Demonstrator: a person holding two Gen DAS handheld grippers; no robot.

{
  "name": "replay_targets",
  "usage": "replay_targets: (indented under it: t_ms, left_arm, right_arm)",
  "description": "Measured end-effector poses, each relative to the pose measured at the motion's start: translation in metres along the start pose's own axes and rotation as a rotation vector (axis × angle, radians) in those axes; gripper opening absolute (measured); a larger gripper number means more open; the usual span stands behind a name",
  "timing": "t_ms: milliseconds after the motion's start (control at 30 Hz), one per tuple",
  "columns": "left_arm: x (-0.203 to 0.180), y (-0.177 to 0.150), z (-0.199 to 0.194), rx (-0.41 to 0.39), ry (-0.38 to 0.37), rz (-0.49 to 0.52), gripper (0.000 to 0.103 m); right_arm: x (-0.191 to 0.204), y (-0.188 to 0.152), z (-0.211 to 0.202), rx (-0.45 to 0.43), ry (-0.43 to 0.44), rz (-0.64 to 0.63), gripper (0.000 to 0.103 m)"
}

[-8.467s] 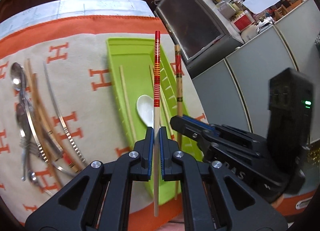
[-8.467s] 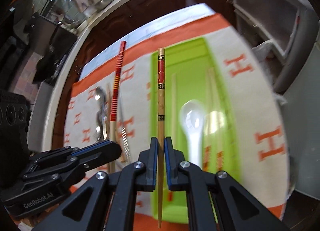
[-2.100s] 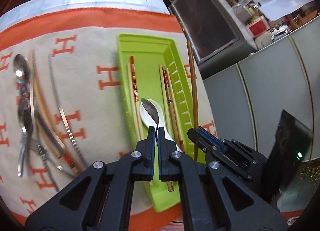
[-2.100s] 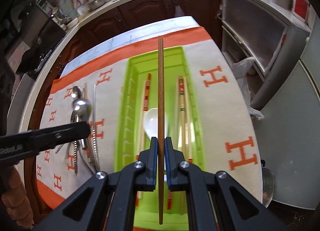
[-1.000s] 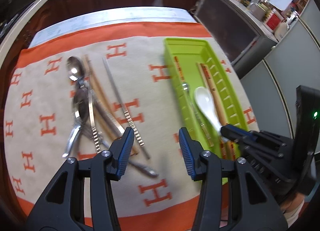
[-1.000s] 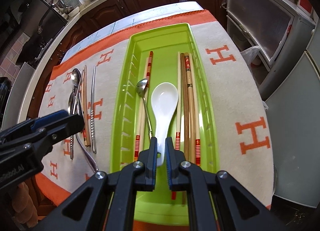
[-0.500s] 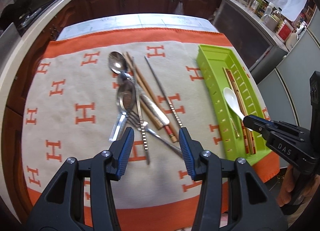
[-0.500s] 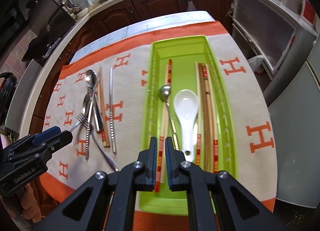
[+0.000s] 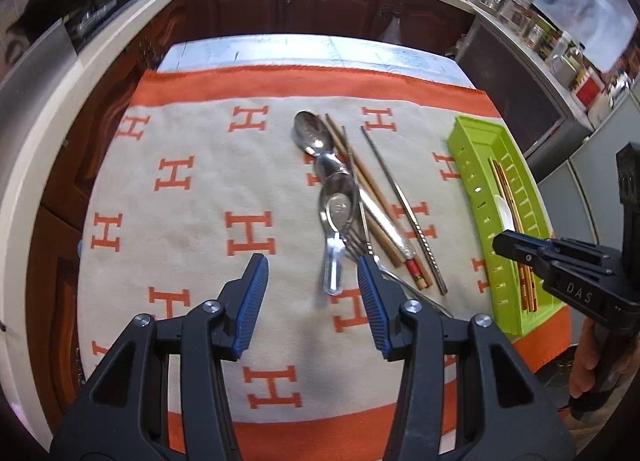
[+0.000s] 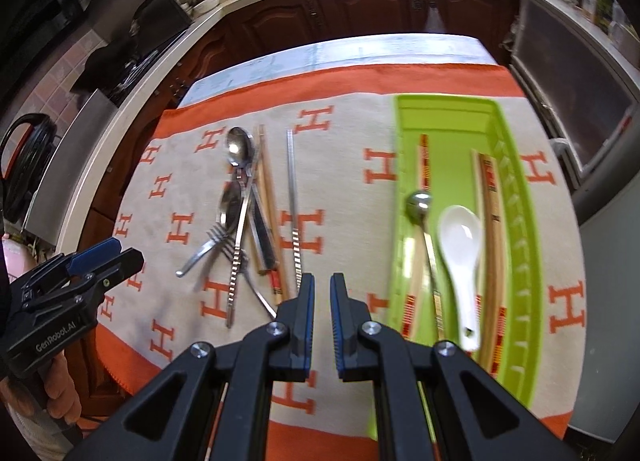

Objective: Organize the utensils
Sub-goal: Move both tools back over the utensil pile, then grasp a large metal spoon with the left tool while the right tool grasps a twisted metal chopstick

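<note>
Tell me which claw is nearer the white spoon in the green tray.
Right. The right claw hangs just beside the tray near the white spoon; the left claw hangs over the loose cutlery pile, farther away.

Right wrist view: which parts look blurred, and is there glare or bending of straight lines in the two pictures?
Right wrist view: the green tray and its chopsticks smear near the bottom, and the fork is soft. Left wrist view: only the flat spoon handle is smeared, and the steel spoon shows glare. Both views bend the counter edge into a curve.
</note>
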State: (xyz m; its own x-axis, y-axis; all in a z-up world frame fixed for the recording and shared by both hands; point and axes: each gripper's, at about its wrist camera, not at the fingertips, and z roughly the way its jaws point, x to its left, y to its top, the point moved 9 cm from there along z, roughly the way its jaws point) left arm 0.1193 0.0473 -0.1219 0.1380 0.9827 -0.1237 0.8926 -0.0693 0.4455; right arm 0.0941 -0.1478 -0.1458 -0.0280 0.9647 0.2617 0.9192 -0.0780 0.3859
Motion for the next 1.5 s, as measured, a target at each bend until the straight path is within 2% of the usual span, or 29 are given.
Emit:
replay_targets:
  t_ms: [167,267,467,733,800,967,1133,1200,1233,1300,1433,1500]
  left_arm:
    - [0.022,0.005,0.029,0.083,-0.054,-0.063,0.043]
    - [0.024,0.006,0.049,0.130,-0.098,-0.072,0.043]
    - [0.020,0.009,0.090,0.203,-0.134,-0.107,0.043]
    - [0.011,0.025,0.131,0.224,-0.125,-0.102,0.043]
    - [0.008,0.031,0.132,0.198,-0.119,-0.084,0.043]
    - [-0.003,0.037,0.139,0.187,-0.128,-0.043,0.043]
    - [-0.016,0.040,0.141,0.165,-0.160,-0.021,0.043]
    - [-0.017,0.040,0.140,0.147,-0.157,-0.011,0.034]
    - [-0.017,0.039,0.141,0.139,-0.153,-0.010,0.023]
    - [-0.015,0.038,0.139,0.133,-0.165,-0.026,0.019]
    - [-0.012,0.033,0.141,0.149,-0.244,-0.090,0.005]
    - [-0.011,0.031,0.141,0.141,-0.245,-0.098,0.003]
  right_arm:
    - [0.022,0.010,0.017,0.036,0.039,-0.027,0.008]
    - [0.035,0.015,0.030,0.067,0.079,-0.029,0.008]
    - [0.053,0.025,0.061,0.150,0.149,0.006,0.008]
    - [0.055,0.031,0.098,0.237,0.234,0.131,0.008]
    - [0.055,0.030,0.105,0.254,0.248,0.155,0.008]
    - [0.050,0.025,0.114,0.283,0.259,0.198,0.008]
    - [0.044,0.025,0.112,0.277,0.267,0.220,0.008]
    - [0.042,0.026,0.112,0.273,0.268,0.226,0.008]
    - [0.041,0.026,0.111,0.272,0.270,0.227,0.008]
    - [0.040,0.026,0.109,0.270,0.271,0.230,0.008]
    - [0.040,0.026,0.107,0.267,0.274,0.231,0.008]
    - [0.040,0.026,0.107,0.265,0.273,0.230,0.008]
